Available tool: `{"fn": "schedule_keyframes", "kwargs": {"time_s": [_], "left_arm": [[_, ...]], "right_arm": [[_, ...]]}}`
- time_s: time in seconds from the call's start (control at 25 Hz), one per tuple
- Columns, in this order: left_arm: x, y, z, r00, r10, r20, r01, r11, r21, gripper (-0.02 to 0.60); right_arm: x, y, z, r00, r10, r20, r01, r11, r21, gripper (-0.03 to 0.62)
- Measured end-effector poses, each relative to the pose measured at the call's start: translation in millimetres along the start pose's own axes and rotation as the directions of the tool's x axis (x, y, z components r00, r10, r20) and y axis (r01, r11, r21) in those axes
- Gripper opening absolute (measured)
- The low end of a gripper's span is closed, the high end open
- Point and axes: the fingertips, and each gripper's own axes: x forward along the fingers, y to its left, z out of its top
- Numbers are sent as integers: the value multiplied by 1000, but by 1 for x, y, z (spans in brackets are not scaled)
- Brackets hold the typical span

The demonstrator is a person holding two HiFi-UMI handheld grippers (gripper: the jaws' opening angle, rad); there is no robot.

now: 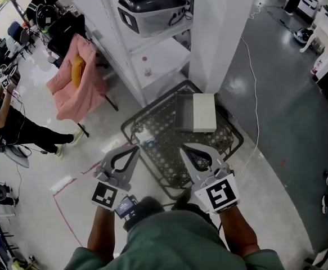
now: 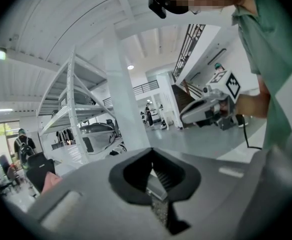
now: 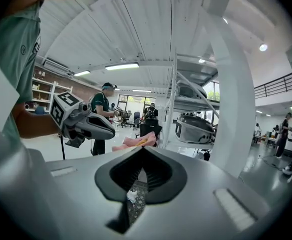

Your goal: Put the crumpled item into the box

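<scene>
A small white crumpled item (image 1: 145,138) lies on the left part of a low patterned table (image 1: 169,151). On the far side of that table stands a grey open box (image 1: 183,112) with a white slab (image 1: 204,112) along its right side. Both grippers hover above the table's near edge, a little short of the crumpled item. My left gripper (image 1: 135,147) (image 2: 151,150) has its jaws together and nothing in them. My right gripper (image 1: 183,147) (image 3: 144,148) is shut and empty too. Through its slit the crumpled item (image 3: 130,194) shows below.
A white pillar (image 1: 220,32) rises just behind the table. Left of it is a white shelf rack carrying a dark case (image 1: 152,7). A pink cloth (image 1: 76,77) hangs over a chair to the left, with people beyond it. A white cable (image 1: 256,94) runs across the grey floor.
</scene>
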Motion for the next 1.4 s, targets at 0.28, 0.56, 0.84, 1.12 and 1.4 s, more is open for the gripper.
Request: {"fn": "schedule_keyframes", "kwargs": {"time_s": [0.28, 0.56, 0.84, 1.12, 1.4], "left_arm": [[19, 24, -31, 999, 12, -38, -13, 999, -35, 3], [46, 69, -51, 998, -64, -14, 63, 996, -59, 3], [84, 122, -82, 992, -124, 26, 126, 987, -98, 3], [110, 159, -121, 987, -160, 20, 162, 980, -120, 4], [121, 181, -168, 992, -118, -50, 108, 979, -173, 5]], "right_arm": [[33, -12, -22, 1000, 22, -19, -22, 999, 33, 6], [67, -19, -13, 994, -31, -102, 33, 999, 19, 6], [131, -39, -15, 984, -77, -159, 83, 996, 35, 6], [194, -51, -24, 982, -76, -171, 84, 996, 43, 6], [235, -55, -51, 982, -1, -190, 16, 997, 80, 6]]}}
